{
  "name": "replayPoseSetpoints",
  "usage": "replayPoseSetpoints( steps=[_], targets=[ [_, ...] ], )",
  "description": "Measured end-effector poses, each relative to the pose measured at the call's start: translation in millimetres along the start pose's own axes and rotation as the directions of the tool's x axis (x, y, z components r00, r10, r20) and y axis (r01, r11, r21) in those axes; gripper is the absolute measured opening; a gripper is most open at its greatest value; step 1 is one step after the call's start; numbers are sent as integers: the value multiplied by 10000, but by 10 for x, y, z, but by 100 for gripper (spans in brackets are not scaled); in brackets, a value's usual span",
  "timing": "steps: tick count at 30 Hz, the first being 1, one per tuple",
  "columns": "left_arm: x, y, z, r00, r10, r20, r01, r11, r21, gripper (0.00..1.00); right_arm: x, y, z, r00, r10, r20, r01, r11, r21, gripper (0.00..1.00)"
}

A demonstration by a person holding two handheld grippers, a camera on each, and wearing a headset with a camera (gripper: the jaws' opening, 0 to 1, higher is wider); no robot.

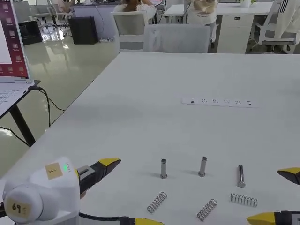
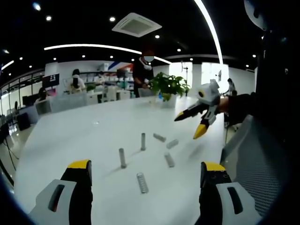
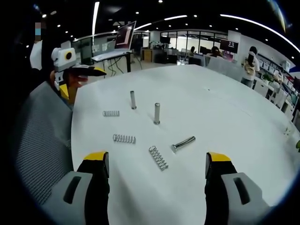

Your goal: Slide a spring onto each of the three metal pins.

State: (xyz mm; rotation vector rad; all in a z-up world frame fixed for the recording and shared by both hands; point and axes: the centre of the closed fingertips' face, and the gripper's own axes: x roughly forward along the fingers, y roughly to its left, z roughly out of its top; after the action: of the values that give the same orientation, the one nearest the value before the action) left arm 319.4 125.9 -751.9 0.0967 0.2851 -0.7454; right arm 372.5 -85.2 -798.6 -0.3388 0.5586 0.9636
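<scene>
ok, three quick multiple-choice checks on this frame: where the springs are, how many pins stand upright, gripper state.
1. Where are the three springs in the head view?
A. Loose on the table, nearer the person than the pins
B. Beyond the pins
C. Threaded onto the pins

2. How many pins stand upright?
A. Three
B. Two
C. None

3. The left gripper and right gripper are:
A. Both open, holding nothing
B. Both shut on springs
C. One shut on a pin

Answers:
1 A: all three springs lie flat in front of the pin row.
2 B: two pins stand; the one on the right in the head view lies on its side.
3 A: each gripper view shows jaws wide apart and nothing gripped.
</scene>
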Motion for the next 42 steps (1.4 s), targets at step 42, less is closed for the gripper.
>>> replayPoseSetpoints(
  steps=[42],
  targets=[
    [-12, 5, 5, 10000, 38, 35, -38, 10000, 63, 93, 51, -139, 102, 9991, -358, -239, 357, 9994, -31, 81]
  ],
)
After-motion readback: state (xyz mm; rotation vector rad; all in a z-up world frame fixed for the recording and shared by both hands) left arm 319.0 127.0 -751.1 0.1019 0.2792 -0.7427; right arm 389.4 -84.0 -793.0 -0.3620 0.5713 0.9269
